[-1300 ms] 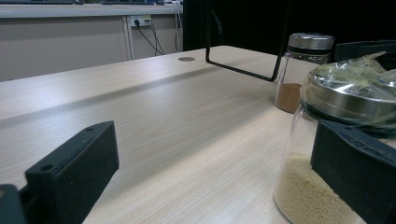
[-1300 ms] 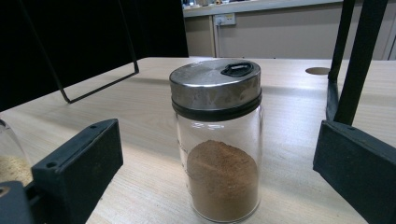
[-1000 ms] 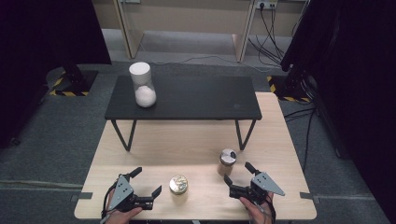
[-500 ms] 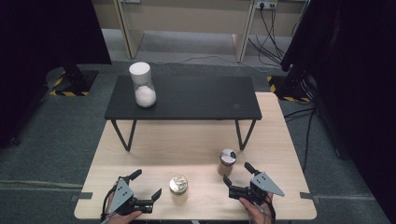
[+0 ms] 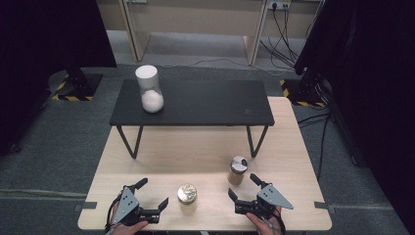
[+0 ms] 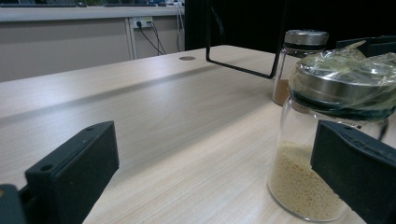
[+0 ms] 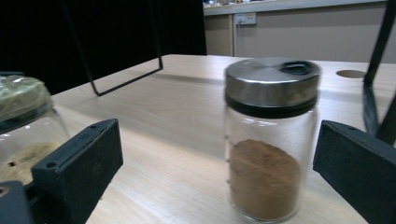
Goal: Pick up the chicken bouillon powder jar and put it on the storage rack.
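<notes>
Two small glass jars stand near the front of the light wooden table [image 5: 161, 156]. One holds pale yellow grains under a plastic-wrapped metal lid [image 5: 187, 196] [image 6: 322, 140] [image 7: 21, 126]. The other holds brown powder under a steel shaker lid [image 5: 238, 170] [image 7: 271, 140] [image 6: 299, 60]. My left gripper [image 5: 153, 192] [image 6: 215, 149] stands open just left of the yellow-grain jar, whose side lies close to the right jaw. My right gripper [image 5: 242, 186] [image 7: 212, 154] is open just in front of the brown-powder jar, which stands between and beyond its jaws, untouched.
A low black table [image 5: 195, 103] on thin wire legs spans the far half of the wooden table. On its left end stands a tall jar with a white lid and white powder [image 5: 149, 89]. Cables and dark curtains lie beyond.
</notes>
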The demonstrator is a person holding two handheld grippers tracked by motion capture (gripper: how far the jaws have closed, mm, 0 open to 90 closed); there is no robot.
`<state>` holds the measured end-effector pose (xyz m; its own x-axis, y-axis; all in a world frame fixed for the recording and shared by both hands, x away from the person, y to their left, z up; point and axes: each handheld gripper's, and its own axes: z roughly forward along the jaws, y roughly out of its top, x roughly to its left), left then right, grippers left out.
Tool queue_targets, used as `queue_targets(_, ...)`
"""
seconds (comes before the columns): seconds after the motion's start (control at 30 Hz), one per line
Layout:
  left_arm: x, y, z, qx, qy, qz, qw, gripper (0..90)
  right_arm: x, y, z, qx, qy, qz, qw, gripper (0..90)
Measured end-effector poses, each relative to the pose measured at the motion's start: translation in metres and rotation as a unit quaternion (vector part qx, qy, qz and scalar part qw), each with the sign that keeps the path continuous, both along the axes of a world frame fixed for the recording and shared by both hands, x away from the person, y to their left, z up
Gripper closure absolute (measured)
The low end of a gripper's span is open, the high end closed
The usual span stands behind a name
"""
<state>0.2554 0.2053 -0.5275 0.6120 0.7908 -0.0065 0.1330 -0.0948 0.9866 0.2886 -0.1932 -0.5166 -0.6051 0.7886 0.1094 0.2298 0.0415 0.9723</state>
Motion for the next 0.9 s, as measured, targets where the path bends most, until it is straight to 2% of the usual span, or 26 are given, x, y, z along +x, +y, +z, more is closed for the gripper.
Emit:
queue_targets(0.4, 0.0, 0.0, -0.001, 0.0, 0.002, -0.003, 1.0, 0.5, -0.011, 0.014, -0.001, -0.007, -0.003, 0.025, 0.9997, 1.8)
queue_targets(0.57, -0.001, 0.0, -0.001, -0.002, 0.002, -0.002, 1.0, 0.5, -0.017, 0.023, -0.001, -0.022, -0.011, 0.039, 0.9989, 1.8)
queue_targets(0.9, 0.0, 0.0, -0.001, -0.003, 0.003, -0.002, 1.0, 0.5, -0.022, 0.036, -0.003, -0.022, -0.009, 0.065, 0.9976, 1.8)
